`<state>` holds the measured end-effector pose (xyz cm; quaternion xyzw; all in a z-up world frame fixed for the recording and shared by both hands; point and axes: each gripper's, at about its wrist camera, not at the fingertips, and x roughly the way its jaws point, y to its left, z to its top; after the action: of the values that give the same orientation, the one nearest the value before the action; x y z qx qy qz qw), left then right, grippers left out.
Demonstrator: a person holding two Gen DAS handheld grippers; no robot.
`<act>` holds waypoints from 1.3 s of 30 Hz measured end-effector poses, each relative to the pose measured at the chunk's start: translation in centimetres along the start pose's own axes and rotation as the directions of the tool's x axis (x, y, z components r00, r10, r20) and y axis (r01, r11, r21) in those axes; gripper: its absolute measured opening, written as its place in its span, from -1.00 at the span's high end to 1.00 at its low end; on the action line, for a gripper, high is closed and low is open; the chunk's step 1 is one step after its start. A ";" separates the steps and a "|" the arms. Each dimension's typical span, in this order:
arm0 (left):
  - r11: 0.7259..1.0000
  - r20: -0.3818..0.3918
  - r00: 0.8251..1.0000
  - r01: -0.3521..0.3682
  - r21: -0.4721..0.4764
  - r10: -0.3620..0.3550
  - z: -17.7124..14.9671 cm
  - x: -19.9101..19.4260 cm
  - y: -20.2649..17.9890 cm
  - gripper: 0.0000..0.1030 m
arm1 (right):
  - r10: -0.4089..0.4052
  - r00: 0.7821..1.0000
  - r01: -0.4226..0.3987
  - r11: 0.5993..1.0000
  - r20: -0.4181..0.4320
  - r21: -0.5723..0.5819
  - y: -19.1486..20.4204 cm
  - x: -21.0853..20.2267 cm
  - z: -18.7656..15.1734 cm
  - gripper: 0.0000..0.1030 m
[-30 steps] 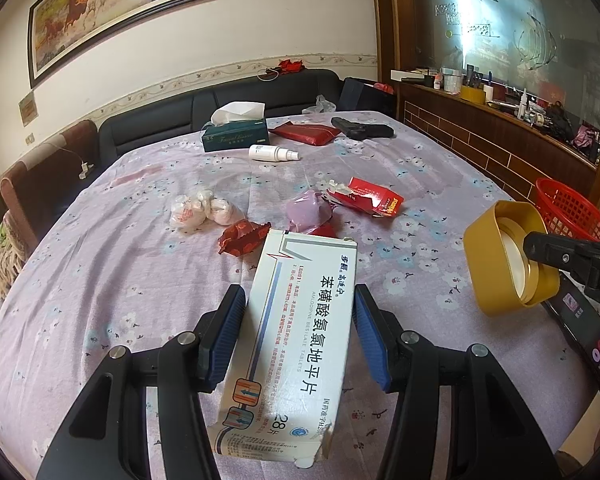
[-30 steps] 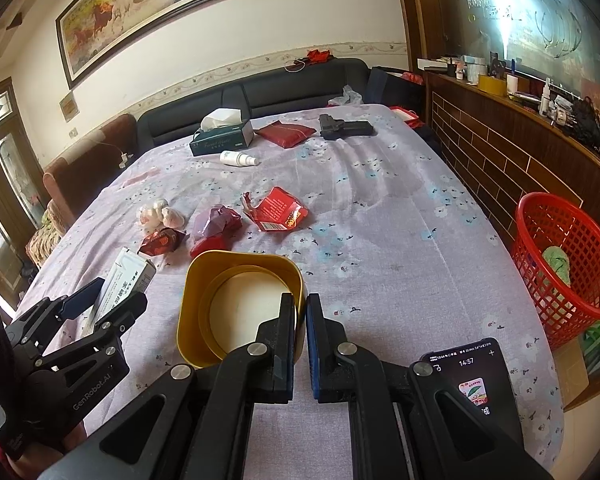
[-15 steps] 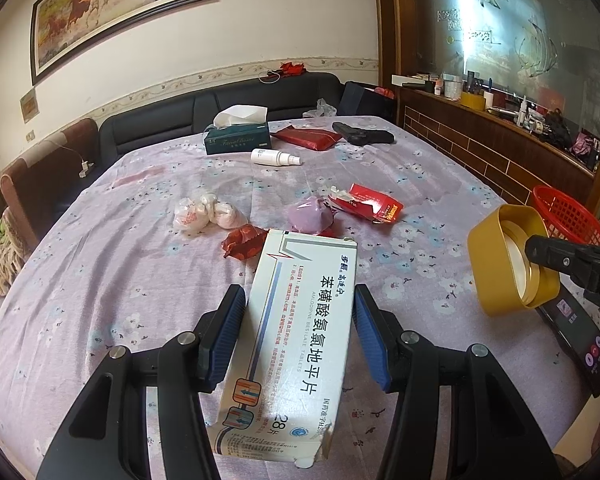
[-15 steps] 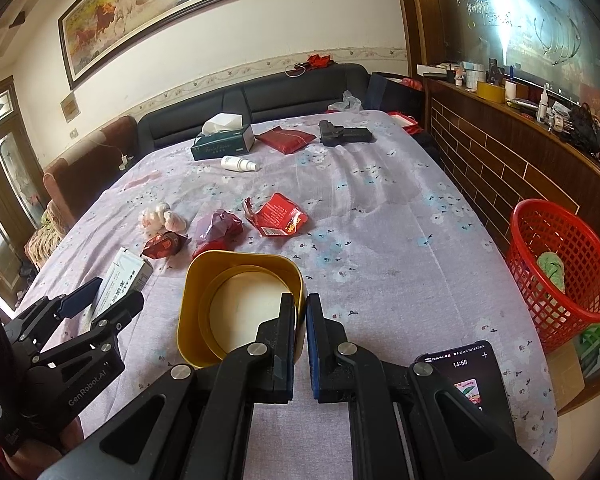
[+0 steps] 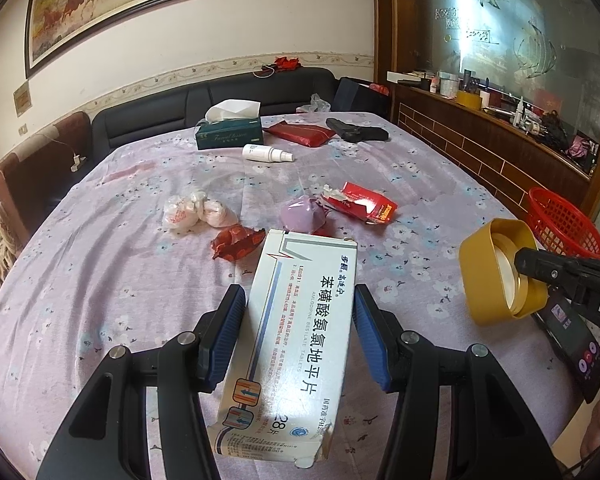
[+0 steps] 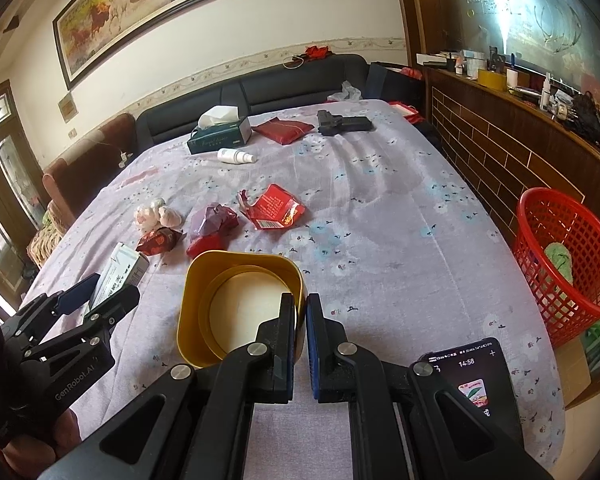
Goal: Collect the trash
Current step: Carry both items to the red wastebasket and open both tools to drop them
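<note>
Across the room's middle, the tabletop [image 6: 400, 208] under its lilac flowered cloth took up most of the space, with a dark sofa [image 5: 228, 96] along its far edge and a framed horse painting [image 6: 140, 8] on the wall above. At the right, beside the tabletop and lower, stood the red basket [image 6: 560, 256] with something green inside it.

On the far part of the tabletop lay a green tissue box [image 5: 228, 134], a flat red pouch [image 5: 300, 133], a black pistol-shaped thing [image 6: 342, 123] and a small white spray bottle [image 5: 266, 153].

Near the middle, the trash lay scattered: a torn red packet [image 5: 366, 206], a crumpled purple wrapper [image 5: 302, 216], a small red wrapper [image 5: 236, 242] and a bunch of white wads [image 5: 194, 212] to the left.

At the near side, the left claw [image 5: 300, 332] gripped a white medicine box [image 5: 300, 344] by its long sides, lifted above the cloth, its far end pointing toward the wrappers. To the right, the right claw [image 6: 300, 324] was pinched almost closed on the near wall of a gold lid [image 6: 236, 300], one finger inside the rim and one outside, the lid's open side turned toward the camera. A phone [image 6: 472, 384] with a lit screen sat at the near right by that claw.
</note>
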<state>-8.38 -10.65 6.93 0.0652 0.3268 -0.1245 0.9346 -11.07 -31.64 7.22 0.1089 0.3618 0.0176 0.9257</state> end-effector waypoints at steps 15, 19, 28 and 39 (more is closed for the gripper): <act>0.988 0.006 0.991 0.132 0.076 -0.133 3.4 -1.1 -5.6 -0.04 | -0.069 0.992 0.058 0.992 0.103 0.111 -6.0 -4.9 1.1 0.88; 0.970 -0.012 0.976 0.217 0.109 -0.217 4.9 -1.1 -8.7 -0.04 | -0.120 0.983 0.095 0.981 0.138 0.172 -9.5 -7.0 1.5 0.88; 0.895 -0.089 0.911 0.412 0.170 -0.402 8.3 -0.3 -17.8 -0.04 | -0.300 0.939 0.236 0.918 0.166 0.320 -20.1 -11.6 1.9 0.88; 0.788 -0.198 0.796 0.601 0.135 -0.573 12.3 4.0 -30.5 -0.04 | -0.401 0.902 0.305 0.854 0.160 0.421 -28.4 -13.4 2.4 0.88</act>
<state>-6.48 -43.17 12.77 0.0584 0.3849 -0.4348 0.8120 -20.66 -61.28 11.75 0.2216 0.2564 -0.2388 0.9100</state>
